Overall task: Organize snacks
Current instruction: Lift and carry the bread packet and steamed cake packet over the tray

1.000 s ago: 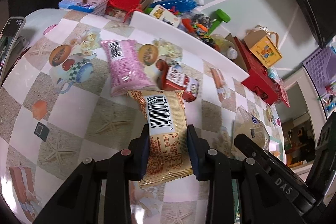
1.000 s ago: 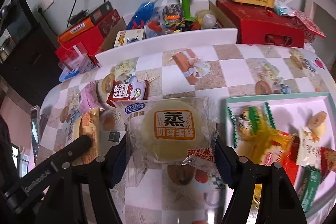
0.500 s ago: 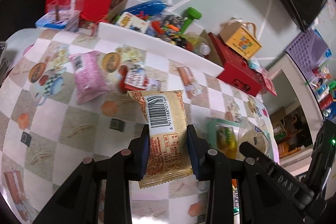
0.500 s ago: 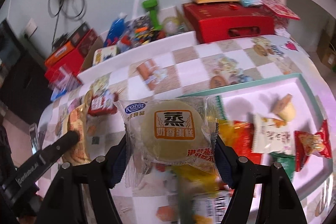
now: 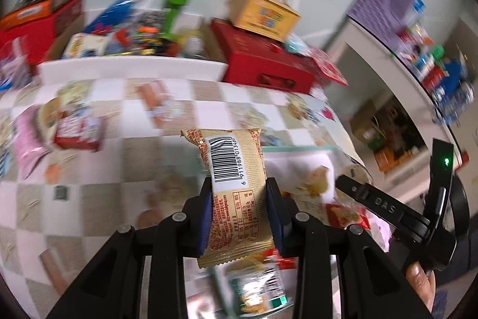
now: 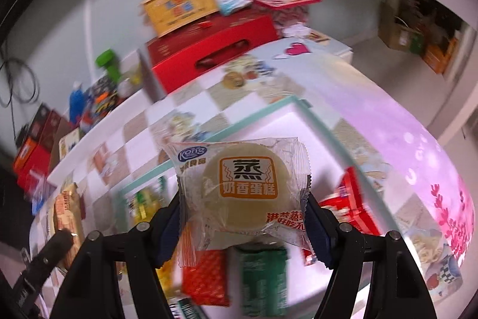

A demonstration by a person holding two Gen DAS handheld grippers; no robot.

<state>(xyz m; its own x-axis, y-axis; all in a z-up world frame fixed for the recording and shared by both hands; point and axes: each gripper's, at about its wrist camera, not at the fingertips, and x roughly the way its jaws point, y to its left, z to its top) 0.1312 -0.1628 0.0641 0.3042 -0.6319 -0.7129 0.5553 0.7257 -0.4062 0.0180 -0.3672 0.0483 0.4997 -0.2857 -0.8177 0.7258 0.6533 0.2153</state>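
You have a tan, crinkle-sealed snack packet with orange print [image 5: 237, 193] standing upright between blue pads, its white barcode label facing you; your other snack, a round pale steamed cake in a clear wrapper with an orange-and-brown label [image 6: 243, 189], sits face-on and held at both side edges, above a white tray with a mint-green rim [image 6: 227, 127]; in that tray lie blurred red, green and yellow packets [image 6: 206, 277]; back on the checked cloth, a pink packet [image 5: 25, 139] and a red-and-white packet [image 5: 79, 133] lie flat, near each other.
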